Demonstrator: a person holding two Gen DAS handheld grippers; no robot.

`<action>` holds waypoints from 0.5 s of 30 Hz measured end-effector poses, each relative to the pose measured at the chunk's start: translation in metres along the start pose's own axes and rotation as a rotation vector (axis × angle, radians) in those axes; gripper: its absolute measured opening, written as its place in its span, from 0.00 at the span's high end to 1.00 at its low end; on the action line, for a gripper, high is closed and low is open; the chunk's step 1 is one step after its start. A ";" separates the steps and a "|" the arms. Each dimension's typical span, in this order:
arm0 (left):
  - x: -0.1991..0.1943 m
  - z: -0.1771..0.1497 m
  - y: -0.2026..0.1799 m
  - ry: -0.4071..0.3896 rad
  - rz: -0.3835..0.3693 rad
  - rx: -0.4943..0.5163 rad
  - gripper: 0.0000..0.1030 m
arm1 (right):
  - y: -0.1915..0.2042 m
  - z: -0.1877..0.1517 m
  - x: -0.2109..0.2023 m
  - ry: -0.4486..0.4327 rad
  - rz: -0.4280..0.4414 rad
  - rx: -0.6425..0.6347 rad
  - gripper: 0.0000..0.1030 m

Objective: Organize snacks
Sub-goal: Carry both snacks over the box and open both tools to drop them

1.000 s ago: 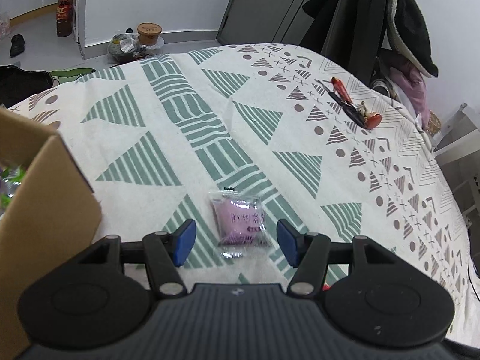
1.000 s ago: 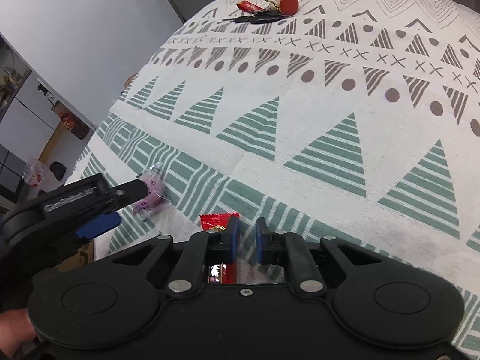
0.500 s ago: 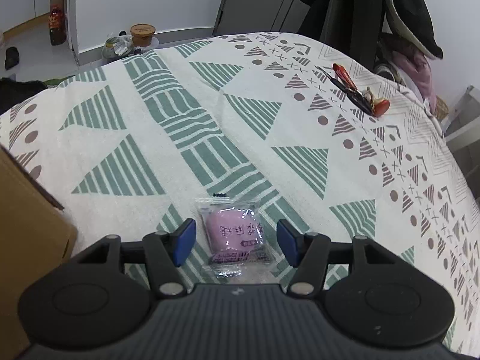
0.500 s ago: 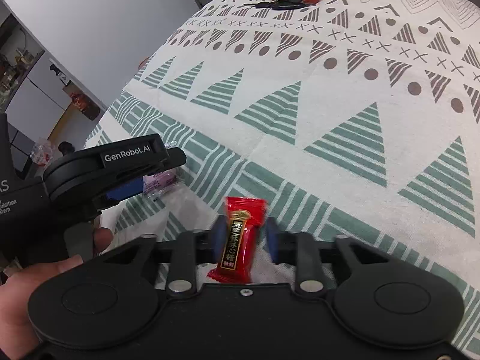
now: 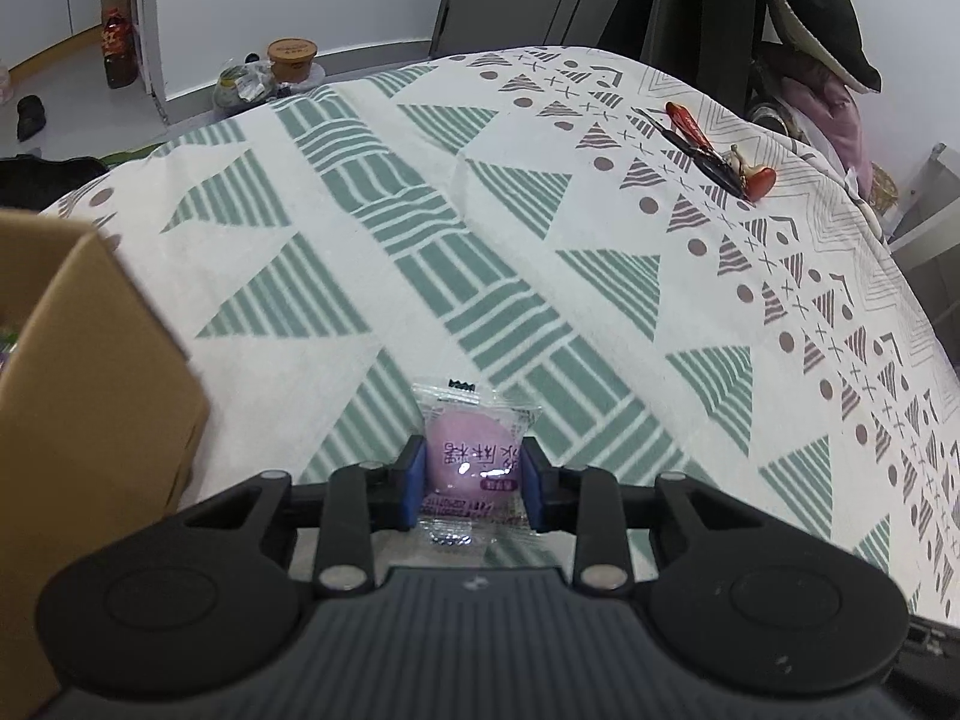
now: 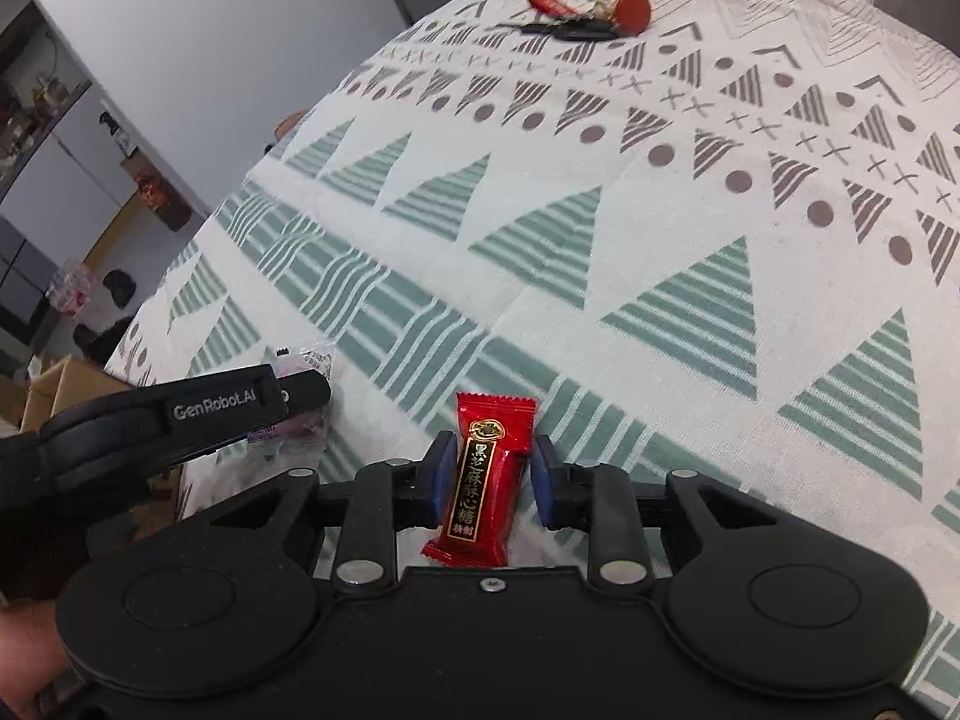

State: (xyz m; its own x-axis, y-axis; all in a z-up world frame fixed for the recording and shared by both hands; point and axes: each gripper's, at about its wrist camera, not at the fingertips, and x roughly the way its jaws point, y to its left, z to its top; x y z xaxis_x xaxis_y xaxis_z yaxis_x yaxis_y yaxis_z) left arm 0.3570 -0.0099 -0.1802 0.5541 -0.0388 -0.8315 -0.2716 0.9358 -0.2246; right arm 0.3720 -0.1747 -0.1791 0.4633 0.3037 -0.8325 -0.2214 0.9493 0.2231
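Pink snack (image 5: 474,456) between closing jaws, red candy (image 6: 483,480) between opening jaws

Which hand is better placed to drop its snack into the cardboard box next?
Left. The left gripper is closing, its pads against the pink snack, with the cardboard box right beside it. The right gripper is opening around the red candy, farther from the box.
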 end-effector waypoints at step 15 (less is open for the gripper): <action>-0.065 -0.039 0.018 -0.018 -0.027 -0.106 0.70 | 0.021 -0.015 -0.035 -0.045 0.007 -0.066 0.81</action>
State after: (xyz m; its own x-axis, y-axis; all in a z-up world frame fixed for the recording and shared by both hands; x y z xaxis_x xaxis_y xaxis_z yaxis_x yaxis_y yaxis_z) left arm 0.2858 -0.0041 -0.1501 0.5763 -0.0559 -0.8153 -0.3377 0.8922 -0.2999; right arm 0.3385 -0.1662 -0.1528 0.4988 0.3154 -0.8073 -0.2801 0.9401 0.1942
